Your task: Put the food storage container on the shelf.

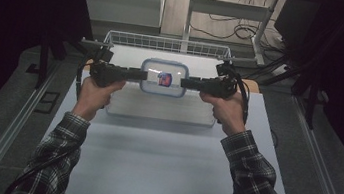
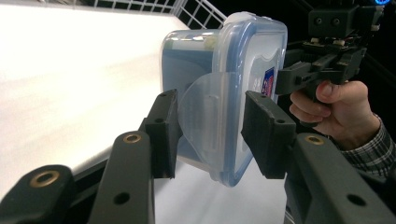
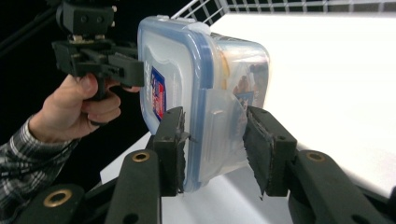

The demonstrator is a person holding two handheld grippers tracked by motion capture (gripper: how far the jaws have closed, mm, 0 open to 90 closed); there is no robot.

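- The clear rectangular plastic food container with a blue-rimmed snap lid (image 1: 164, 77) hangs between the two grippers, above the white table (image 1: 151, 160)
- left gripper (image 2: 211, 126): clenched on the container's end, jaws straddling the clear lid latch flap (image 2: 205, 119); the right gripper grips the far end
- right gripper (image 3: 212, 140): clamped on the opposite end, one pad on the lid, one past the flap
- white wire basket (image 1: 167, 43) lies beyond both
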